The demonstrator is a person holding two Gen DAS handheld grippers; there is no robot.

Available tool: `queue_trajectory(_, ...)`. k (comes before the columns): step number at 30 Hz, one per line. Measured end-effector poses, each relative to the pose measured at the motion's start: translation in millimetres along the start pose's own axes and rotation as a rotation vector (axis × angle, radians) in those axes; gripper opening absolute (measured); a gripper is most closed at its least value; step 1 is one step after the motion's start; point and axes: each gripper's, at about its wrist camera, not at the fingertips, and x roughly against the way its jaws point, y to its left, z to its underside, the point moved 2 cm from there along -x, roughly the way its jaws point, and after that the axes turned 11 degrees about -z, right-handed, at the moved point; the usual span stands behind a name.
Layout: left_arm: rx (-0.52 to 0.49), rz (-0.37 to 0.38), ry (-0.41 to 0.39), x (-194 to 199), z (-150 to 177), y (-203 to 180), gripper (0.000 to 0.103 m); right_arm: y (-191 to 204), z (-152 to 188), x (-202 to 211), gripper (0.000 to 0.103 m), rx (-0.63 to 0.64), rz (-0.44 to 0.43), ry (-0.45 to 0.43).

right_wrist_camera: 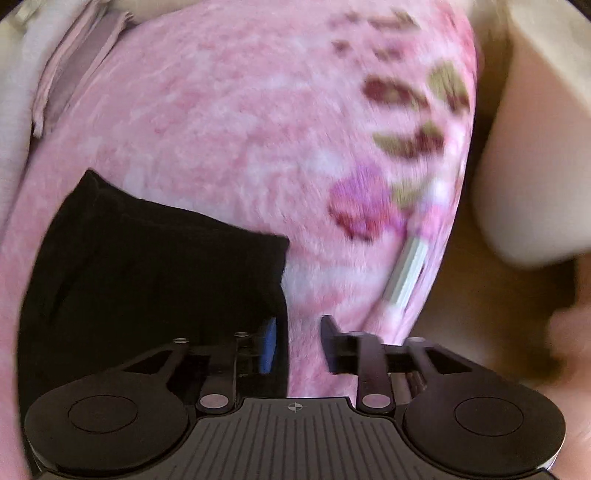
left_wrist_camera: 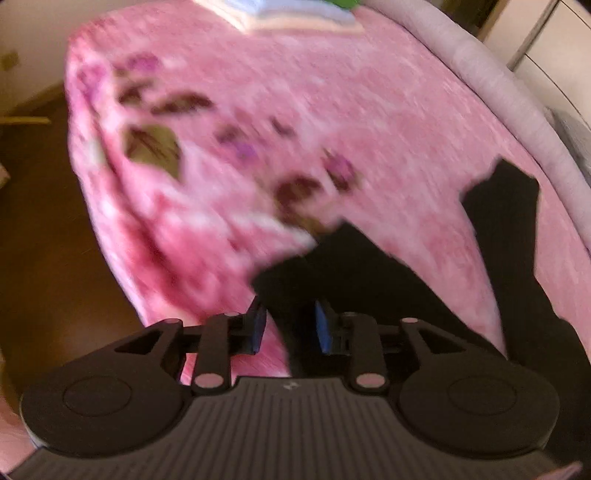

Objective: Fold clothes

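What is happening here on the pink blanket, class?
A person is folding clothes with a hand-held tool in each hand. A black garment lies spread on the pink flowered blanket. The left tool and the right tool both stand open above the garment's edge; nothing looks pinched. A stack of folded clothes lies at the blanket's far end. Both views are blurred.

A pink floral blanket is spread over the bed, with a black garment laid at lower frame and folded clothes stacked at top.

Left gripper hung parted over black garment lying on pink floral blanket; folded stack at blanket's far edge.
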Motion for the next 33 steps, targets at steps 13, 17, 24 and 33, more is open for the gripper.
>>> queue_trajectory(13, -0.034, 0.219, 0.132, -9, -3, -98, 0.025, 120, -2, -38, 0.036, 0.104, -0.304, 0.059)
queue_trajectory(17, -0.06, 0.255, 0.17, -20, 0, -143, 0.026, 152, -20, -64, 0.036, 0.215, -0.339, 0.072)
queue_trajectory(24, -0.154, 0.259, 0.177, -22, 5, -209, 0.027, 187, -61, -98, 0.051, 0.377, -0.327, 0.071)
queue_trajectory(33, -0.159, 0.189, 0.171, -22, 6, -240, 0.027, 220, -130, -169, 0.058, 0.542, -0.252, 0.041)
